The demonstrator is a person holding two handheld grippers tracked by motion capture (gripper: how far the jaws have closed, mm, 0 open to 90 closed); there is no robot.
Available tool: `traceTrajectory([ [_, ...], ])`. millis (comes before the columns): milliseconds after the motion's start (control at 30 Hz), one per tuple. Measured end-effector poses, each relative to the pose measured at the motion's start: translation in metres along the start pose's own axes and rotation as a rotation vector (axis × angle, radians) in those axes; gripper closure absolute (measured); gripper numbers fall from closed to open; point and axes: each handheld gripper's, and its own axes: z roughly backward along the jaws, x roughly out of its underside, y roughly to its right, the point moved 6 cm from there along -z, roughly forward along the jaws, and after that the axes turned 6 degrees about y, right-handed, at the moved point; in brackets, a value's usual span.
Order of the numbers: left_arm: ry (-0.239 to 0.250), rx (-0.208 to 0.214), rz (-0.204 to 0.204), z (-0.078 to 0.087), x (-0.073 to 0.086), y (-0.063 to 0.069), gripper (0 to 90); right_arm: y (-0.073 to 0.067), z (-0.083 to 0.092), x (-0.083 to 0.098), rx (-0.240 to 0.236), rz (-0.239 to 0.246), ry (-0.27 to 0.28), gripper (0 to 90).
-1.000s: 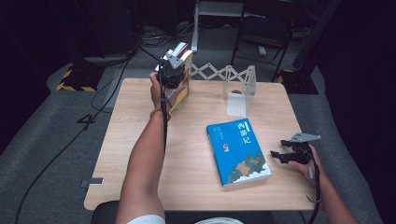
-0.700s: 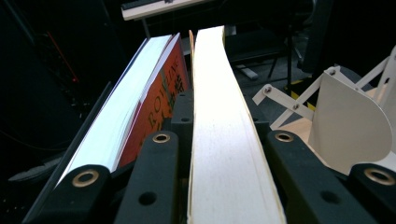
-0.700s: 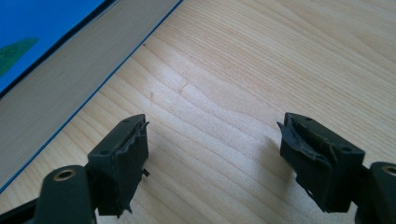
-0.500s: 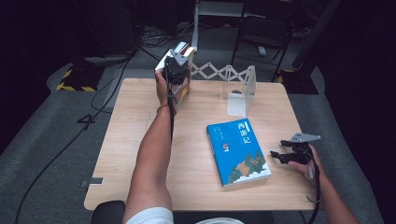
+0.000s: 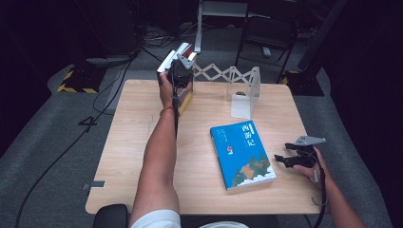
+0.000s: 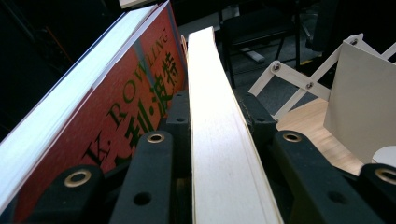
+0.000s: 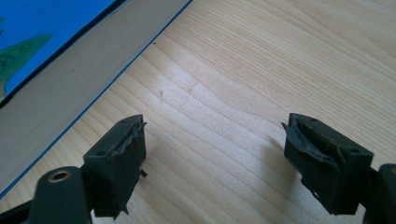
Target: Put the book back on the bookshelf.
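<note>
1. Presently, the left gripper (image 5: 179,64) holds a cream-edged book (image 6: 219,140) upright at the far left corner of the desk (image 5: 133,142), beside a red book (image 6: 116,107) that leans at its side, left of the white bookend (image 5: 244,95).
2. Left fingers (image 6: 154,177): clamped on the cream-edged book, page edge running up between them. They have just been easing open slightly, yet the book is between them and looks pinched.
3. Judgement: the step in hand is standing this book next to the red one. To do it well, lower until the bottom edge sits flat on the desk, press it against the red book so neither topples, then open fully and draw straight back.
4. Right gripper (image 5: 297,159): rests on the desk well right of the bookend's near side, fingers (image 7: 116,158) spread wide, nothing between them.
5. A blue book (image 5: 242,154) lies flat in front of the bookend, its page edge just beside the right fingers, not touching.
</note>
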Motion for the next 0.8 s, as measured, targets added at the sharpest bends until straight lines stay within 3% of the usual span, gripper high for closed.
traceTrajectory([
  [200, 0.04, 0.027, 0.011, 0.012, -0.011, 0.002, 66.4, 0.0, 0.0, 0.0, 0.001, -0.001, 0.001, 21.0],
  [267, 0.026, 0.03, -0.019, 0.015, -0.013, 0.002, 66.1, 0.0, 0.0, 0.0, 0.001, -0.001, 0.001, 21.0],
  [333, 0.026, 0.036, -0.023, 0.019, -0.015, 0.001, 65.0, 0.0, 0.0, 0.0, 0.001, -0.002, 0.001, 21.0],
  [600, 0.036, 0.05, -0.023, 0.039, -0.015, -0.003, 61.1, 0.0, 0.0, 0.0, 0.002, -0.002, 0.001, 21.0],
  [733, 0.06, 0.077, 0.016, 0.053, -0.01, -0.004, 63.9, -0.001, 0.0, 0.0, 0.006, -0.002, 0.0, 21.0],
  [800, 0.055, 0.086, 0.003, 0.058, -0.007, -0.003, 63.8, 0.0, 0.0, 0.0, 0.008, 0.0, 0.0, 21.0],
])
